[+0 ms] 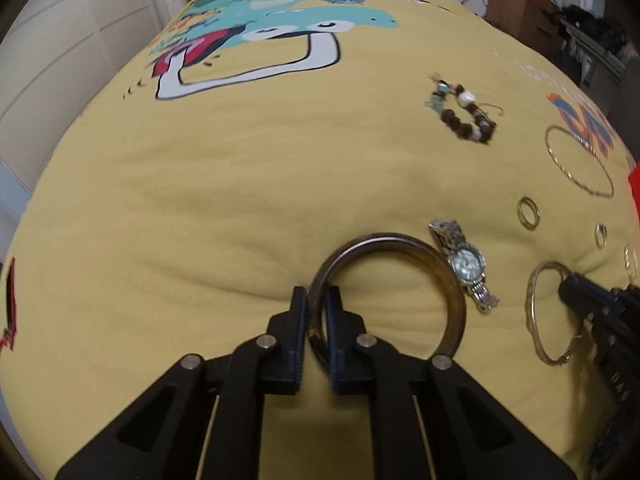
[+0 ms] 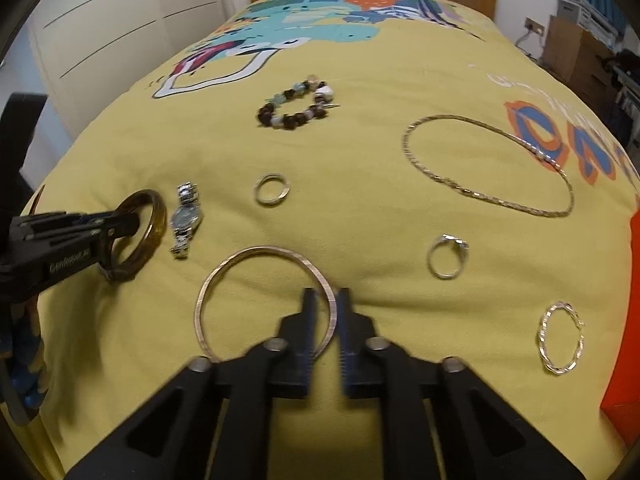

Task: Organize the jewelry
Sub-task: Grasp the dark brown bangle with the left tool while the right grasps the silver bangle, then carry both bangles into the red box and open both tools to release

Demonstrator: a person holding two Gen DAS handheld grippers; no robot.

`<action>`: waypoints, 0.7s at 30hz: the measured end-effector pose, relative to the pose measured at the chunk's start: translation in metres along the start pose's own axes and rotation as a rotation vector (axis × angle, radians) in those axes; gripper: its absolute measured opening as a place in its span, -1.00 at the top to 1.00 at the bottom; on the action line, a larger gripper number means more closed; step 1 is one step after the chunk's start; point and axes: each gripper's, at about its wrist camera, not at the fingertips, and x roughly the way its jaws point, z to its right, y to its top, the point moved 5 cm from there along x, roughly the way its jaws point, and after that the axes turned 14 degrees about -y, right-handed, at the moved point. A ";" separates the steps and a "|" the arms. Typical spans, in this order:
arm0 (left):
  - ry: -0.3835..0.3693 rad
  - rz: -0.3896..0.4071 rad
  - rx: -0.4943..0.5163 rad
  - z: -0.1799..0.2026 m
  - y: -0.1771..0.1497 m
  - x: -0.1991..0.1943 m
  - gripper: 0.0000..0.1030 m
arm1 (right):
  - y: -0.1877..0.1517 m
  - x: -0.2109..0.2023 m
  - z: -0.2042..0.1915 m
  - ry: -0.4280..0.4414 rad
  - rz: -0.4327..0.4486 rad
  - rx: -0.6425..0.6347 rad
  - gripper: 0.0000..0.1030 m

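- Left gripper [image 1: 316, 294] jaws pinching the brown bangle [image 1: 448, 276] rim, flat on the yellow bedspread [image 1: 200, 208].
- Right gripper [image 2: 326, 300] straddles the thin bangle [image 2: 260, 252], looks barely gapped, can't tell.
- Watch [image 2: 185, 216] at 10 o'clock, beaded bracelet [image 2: 294, 104] around 12.

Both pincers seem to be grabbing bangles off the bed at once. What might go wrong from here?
1. The left gripper pinches the brown tortoiseshell bangle only at one edge, so it might swing or slip when lifted.
2. The silver wristwatch lies right beside that bangle and could get dragged.
3. The right gripper straddles the thin silver bangle with a visible gap; on the soft yellow bedspread, the wire could press in and escape.
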 end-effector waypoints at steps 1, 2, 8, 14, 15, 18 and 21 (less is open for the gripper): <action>0.002 0.002 -0.001 0.002 -0.002 -0.002 0.84 | -0.001 -0.001 0.002 0.003 -0.002 0.007 0.88; -0.001 0.003 -0.007 0.002 -0.002 -0.003 0.84 | -0.002 -0.004 0.003 0.001 0.002 0.004 0.89; -0.006 0.021 -0.013 0.011 -0.012 -0.021 0.86 | -0.006 -0.026 0.007 0.002 0.033 0.019 0.90; -0.004 0.049 0.009 0.029 -0.017 -0.049 0.87 | -0.010 -0.068 0.016 0.003 0.096 0.037 0.92; -0.004 0.053 0.011 0.031 -0.017 -0.052 0.87 | -0.011 -0.074 0.019 0.001 0.105 0.038 0.92; -0.005 0.072 0.028 0.043 -0.018 -0.069 0.87 | -0.015 -0.096 0.026 -0.007 0.132 0.052 0.93; -0.010 0.092 0.046 0.055 -0.020 -0.086 0.87 | -0.021 -0.119 0.038 -0.021 0.158 0.070 0.93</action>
